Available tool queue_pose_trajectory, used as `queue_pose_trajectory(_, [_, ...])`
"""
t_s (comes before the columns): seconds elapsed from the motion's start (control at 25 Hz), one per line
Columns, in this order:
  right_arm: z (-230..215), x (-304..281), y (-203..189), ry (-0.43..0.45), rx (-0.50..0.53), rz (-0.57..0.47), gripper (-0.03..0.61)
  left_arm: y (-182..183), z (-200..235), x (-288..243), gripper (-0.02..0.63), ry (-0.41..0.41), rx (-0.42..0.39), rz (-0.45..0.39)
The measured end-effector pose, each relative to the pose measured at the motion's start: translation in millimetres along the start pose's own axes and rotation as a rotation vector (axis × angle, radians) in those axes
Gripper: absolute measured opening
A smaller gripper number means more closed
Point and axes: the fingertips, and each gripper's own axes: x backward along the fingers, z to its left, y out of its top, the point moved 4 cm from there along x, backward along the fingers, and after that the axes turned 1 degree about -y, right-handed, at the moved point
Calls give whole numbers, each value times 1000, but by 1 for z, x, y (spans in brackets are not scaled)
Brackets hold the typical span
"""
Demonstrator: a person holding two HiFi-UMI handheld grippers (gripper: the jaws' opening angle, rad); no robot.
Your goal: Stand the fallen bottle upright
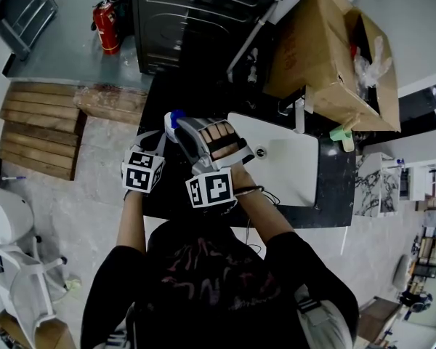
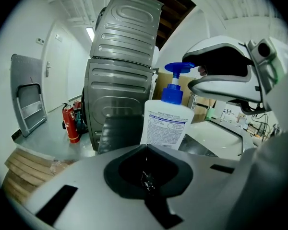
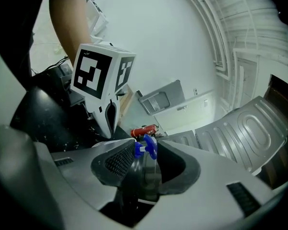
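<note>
Left claw: the grey two-jaw left gripper [image 2: 145, 150] has its jaws closed together with nothing between them; it points at the lower label of the bottle, which stands just past its tips. Whether the tips touch it I cannot tell

Bottle: the white plastic bottle with a printed label [image 2: 165, 126] and a blue pump head [image 2: 175, 80] stands upright near the left edge of the black worktop [image 1: 333, 184], left of the white rectangular sink [image 1: 291, 173]

Right claw: the white-and-grey right gripper [image 3: 148, 147] comes at the top of the bottle with its jaws parted. The pump head sits in the gap between them, but the pads do not seem to press on it, so it holds nothing

Step in hand: judging by the upright bottle, the righting itself looks done. This is the let-go, with the bottle on its own base

Next move: draw the right gripper back and away with the jaws kept wide enough to pass the pump spout. The bottle is tall and is approached at the top, so a snag there could tip it toward the worktop's left edge. The left gripper can then back off along its own line
</note>
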Motion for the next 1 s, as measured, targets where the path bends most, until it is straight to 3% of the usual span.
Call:
queue_pose_trajectory(0.24, [-6,7,-8,-4,-187,-20,163,0,2,3,17,5,8,-1])
queue_pose_trajectory(0.68, [-41,34,-58,-78,-896,-55,143,0,-4,3,17,20,2,8])
queue_pose_trajectory(1.0, [-43,50,-87,-158,-1062,-29,69,6,-11,10,17,50,6,-16])
